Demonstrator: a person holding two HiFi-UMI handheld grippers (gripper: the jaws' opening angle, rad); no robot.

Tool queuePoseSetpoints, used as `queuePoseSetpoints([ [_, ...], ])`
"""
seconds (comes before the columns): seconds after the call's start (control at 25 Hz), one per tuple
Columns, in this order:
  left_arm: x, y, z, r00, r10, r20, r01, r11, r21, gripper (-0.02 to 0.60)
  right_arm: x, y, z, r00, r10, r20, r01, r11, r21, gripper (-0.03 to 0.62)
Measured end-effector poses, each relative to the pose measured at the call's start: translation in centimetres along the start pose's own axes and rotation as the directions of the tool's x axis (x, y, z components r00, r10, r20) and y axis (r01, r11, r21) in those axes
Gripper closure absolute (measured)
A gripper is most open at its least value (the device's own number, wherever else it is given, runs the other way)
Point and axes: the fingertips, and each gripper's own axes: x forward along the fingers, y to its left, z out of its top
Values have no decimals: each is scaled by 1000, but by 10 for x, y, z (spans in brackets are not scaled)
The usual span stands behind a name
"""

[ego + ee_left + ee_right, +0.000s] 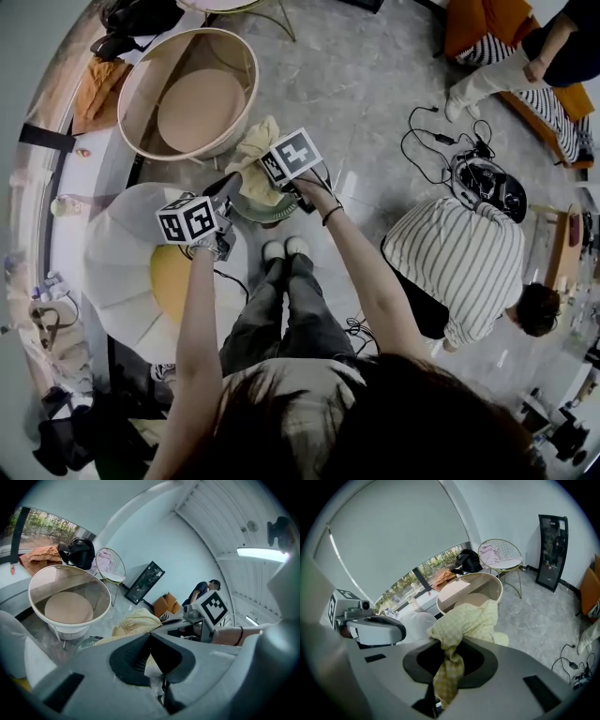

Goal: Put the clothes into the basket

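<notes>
Right gripper view has my right gripper (pixel 440 644) clenched on a pale yellow checked cloth (pixel 471 618), a twisted strip of it running down between the jaws while the rest bunches up just past the tips. Over on the left gripper view, the left gripper (pixel 150 634) looks pinched shut on another edge of the same cloth, so it's hanging in the air between the two. From the head view it's right over a small green wire basket (pixel 272 214) on the floor, just beside the big round white basket (pixel 155 75) and not inside it.
</notes>
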Motion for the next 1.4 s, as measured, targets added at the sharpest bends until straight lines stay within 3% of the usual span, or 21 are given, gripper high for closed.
queuePoseSetpoints([
  [0.28, 4, 11, 1, 999, 26, 20, -26, 999, -26, 571, 17, -9, -3, 999, 8, -34, -8, 1000, -4, 537],
  [0.64, 7, 24, -12, 999, 44, 5, -43, 997, -58, 571, 36, -11, -14, 999, 25, -48, -23, 999, 34, 482],
  [1.2, 9, 24, -24, 999, 44, -20, -45, 996, -73, 571, 32, -12, -22, 999, 45, -18, -43, 996, 82, 485],
  [1.4, 4, 21, -20, 999, 41, -6, -41, 997, -71, 571, 24, -3, -17, 998, 61, 34, -64, 991, 116, 519],
])
